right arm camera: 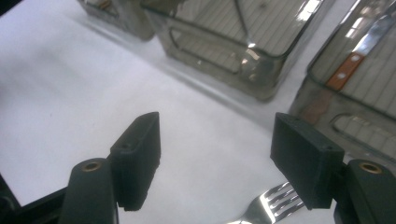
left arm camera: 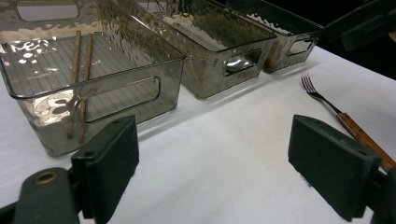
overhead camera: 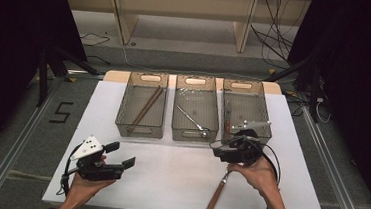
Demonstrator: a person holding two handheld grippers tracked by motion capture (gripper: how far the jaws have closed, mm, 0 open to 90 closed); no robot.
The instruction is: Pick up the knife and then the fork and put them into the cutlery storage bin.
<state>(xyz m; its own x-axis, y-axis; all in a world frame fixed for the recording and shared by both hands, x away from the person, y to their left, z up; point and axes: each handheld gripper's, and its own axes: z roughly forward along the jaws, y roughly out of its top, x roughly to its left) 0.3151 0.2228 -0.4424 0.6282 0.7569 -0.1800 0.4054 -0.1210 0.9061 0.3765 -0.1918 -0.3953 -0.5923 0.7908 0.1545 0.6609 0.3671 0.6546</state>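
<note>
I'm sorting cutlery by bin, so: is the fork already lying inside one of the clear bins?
No, the fork lies on the white table, apart from the three bins.

Fork (overhead camera: 218, 190) tines hidden under right gripper (overhead camera: 233, 149) in high view, fork handle cut by frame edge in right gripper view, right bin (overhead camera: 246, 109) contents partly masked by gripper, middle bin (overhead camera: 196, 108) utensil too small to identify
</note>
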